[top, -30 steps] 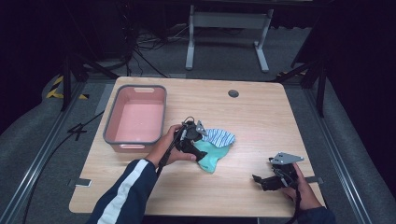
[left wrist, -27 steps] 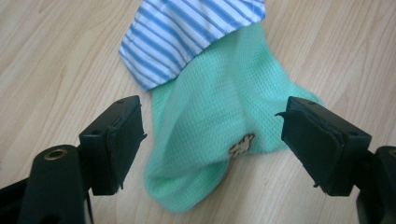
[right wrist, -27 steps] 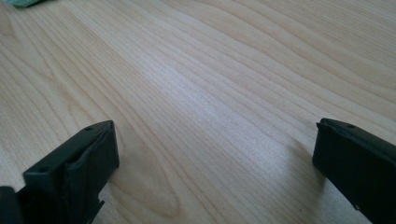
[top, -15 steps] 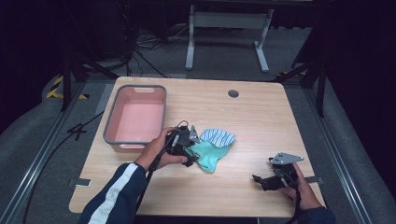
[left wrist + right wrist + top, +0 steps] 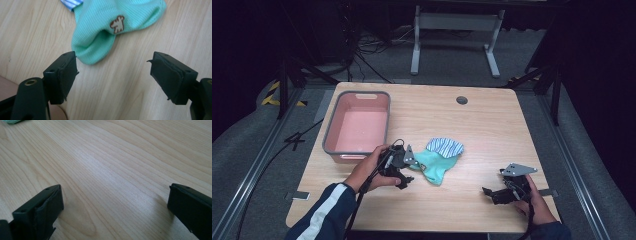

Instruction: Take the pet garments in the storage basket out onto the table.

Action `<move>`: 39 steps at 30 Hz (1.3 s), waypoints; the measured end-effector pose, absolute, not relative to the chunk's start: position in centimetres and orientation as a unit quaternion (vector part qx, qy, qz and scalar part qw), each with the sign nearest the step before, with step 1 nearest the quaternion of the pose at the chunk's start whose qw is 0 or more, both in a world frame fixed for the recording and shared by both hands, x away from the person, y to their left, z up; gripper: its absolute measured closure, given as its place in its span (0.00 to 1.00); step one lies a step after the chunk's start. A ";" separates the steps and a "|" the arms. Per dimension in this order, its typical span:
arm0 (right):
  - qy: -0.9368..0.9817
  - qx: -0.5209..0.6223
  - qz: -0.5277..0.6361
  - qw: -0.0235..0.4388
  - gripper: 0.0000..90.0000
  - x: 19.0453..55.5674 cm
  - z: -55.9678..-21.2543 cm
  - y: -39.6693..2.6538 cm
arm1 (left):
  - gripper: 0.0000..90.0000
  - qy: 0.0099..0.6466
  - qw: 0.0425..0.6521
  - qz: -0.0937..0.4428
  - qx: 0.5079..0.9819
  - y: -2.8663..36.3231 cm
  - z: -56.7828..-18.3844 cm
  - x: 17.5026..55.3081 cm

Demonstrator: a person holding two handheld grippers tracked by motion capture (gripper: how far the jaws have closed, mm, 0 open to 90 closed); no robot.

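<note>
Retreating left gripper (image 5: pixel 404 172) from green sock (image 5: pixel 433 166) | jaws spread, empty | right gripper (image 5: pixel 498 194) unmoved, spread

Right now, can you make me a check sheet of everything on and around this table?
Surface: wooden table, bare grain, a round dark cap near the far edge.
Job's things: mint green sock with a small animal badge, lying flat; striped sock partly under it; pink tub, nothing seen inside.
Clutter: nothing seen.
Grippers: left gripper open just short of the green sock, not touching; right gripper open over bare wood.
Cables: one trails from each gripper; more lie on the floor behind.
Surroundings: dark room, grey carpet, metal stand beyond the table.
</note>
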State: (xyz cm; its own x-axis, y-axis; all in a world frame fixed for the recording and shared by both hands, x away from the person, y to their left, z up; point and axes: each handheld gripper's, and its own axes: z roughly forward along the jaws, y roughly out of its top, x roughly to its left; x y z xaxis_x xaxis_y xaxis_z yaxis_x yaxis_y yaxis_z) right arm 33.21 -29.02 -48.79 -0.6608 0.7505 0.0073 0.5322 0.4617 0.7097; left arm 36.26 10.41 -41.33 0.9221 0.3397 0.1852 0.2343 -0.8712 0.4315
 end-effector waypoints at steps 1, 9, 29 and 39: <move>0.841 0.381 0.352 0.155 0.01 33.2 -48.8 -29.0 | 0.24 0.148 0.205 0.129 0.959 10.6 -41.4 36.1; 0.841 0.381 0.351 0.155 0.01 33.2 -48.8 -29.0 | 0.24 0.147 0.200 0.132 0.960 12.3 -42.5 35.2; 0.841 0.381 0.352 0.155 0.01 33.2 -48.8 -29.0 | 0.24 0.183 0.214 0.140 0.949 17.5 -43.7 33.7; 0.841 0.382 0.352 0.155 0.01 33.2 -48.8 -29.0 | 0.22 0.200 0.213 0.146 0.945 19.9 -44.2 33.0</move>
